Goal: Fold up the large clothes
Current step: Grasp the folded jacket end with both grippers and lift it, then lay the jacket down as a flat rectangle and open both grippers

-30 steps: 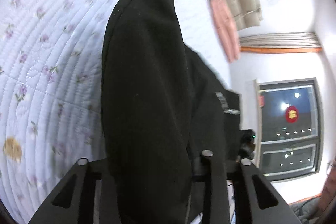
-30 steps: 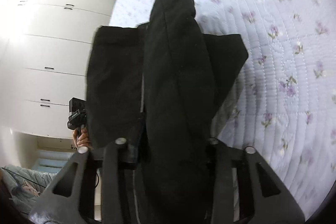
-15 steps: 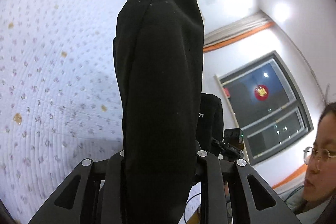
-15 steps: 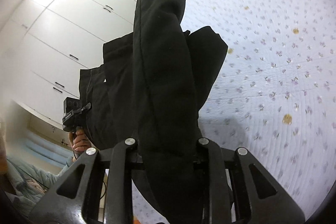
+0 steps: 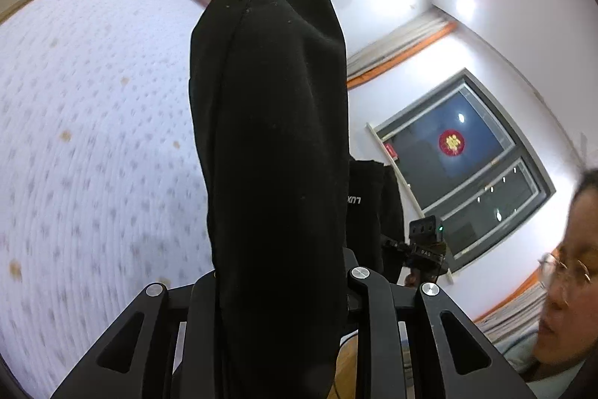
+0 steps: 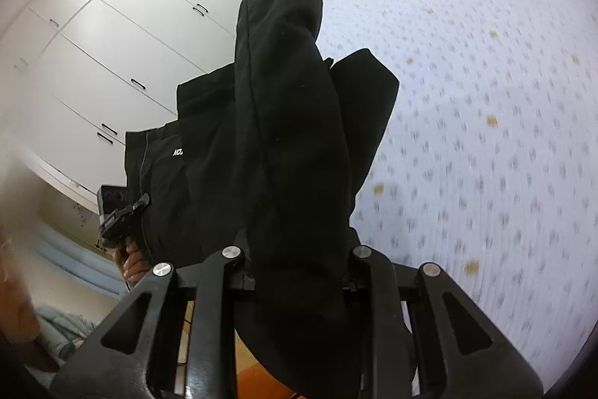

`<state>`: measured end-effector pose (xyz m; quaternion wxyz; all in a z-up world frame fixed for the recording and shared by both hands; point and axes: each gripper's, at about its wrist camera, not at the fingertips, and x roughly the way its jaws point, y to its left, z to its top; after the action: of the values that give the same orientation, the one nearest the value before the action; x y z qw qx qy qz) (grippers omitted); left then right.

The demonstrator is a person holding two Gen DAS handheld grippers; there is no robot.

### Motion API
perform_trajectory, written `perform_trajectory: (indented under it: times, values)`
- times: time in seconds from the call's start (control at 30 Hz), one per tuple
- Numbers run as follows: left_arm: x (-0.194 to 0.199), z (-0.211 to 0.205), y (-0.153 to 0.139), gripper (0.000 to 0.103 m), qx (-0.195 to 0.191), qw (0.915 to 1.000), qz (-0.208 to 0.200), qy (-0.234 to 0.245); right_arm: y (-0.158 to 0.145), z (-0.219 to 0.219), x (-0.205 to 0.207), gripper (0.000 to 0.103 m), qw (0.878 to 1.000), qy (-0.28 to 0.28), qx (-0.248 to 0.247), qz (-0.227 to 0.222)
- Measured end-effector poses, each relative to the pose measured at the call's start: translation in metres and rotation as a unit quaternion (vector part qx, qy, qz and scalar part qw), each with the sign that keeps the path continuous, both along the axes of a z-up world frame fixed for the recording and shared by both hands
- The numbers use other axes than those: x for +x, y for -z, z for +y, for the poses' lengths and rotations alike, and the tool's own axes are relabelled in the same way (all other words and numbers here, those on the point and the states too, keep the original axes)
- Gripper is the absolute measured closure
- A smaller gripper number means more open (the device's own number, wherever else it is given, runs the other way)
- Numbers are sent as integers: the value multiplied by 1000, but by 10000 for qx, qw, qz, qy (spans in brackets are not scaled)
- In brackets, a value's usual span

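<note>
Left wrist: both tongs (image 5: 278, 281) (image 6: 295, 255) clamp the black garment (image 5: 269, 137), its long axis pointing forward.

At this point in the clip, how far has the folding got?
Done: both grippers have picked up the black garment. In hand: left gripper and right gripper each clamp bunched fabric, lifted above the quilted bed. Left: laying it flat and every fold; none is visible.

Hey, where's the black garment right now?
The black garment is clamped in both grippers, filling the centre of each wrist view; it hangs above the floral bedspread, which lies left in the left view, right in the right.
</note>
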<state>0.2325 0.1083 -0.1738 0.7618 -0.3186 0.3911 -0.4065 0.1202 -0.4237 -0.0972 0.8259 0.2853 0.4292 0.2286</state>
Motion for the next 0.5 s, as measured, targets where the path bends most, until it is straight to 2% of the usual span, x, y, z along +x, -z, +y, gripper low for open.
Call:
perform_trajectory:
  times: [0.1, 0.17, 0.27, 0.33, 0.37, 0.4, 0.43, 0.5]
  values:
    - [-22, 8, 19, 75, 110, 9997, 184, -143, 23, 8, -12, 81, 9994, 9, -119, 315]
    - [-22, 12, 44, 75, 170, 9984, 481, -242, 49, 13, -6, 81, 9979, 98, -125, 636]
    - [-4, 18, 100, 76, 325, 9924, 1088, -477, 93, 15, 3, 81, 9939, 269, -302, 1029]
    - [16, 27, 158, 73, 583, 9815, 1666, -742, 131, 14, 18, 77, 9888, 394, -476, 1362]
    - [20, 34, 176, 71, 609, 9770, 1841, -881, 153, 8, 26, 75, 9820, 670, -676, 1632]
    - [25, 48, 206, 67, 230, 9719, 2154, -920, 174, -2, 31, 66, 9772, 888, -659, 1810]
    - [25, 59, 226, 66, -241, 9652, 2420, -962, 192, -16, 32, 62, 9747, 1086, -294, 1931]
    - [21, 73, 243, 64, -866, 9546, 2704, -901, 215, -38, 27, 59, 9662, 1432, 341, 2116]
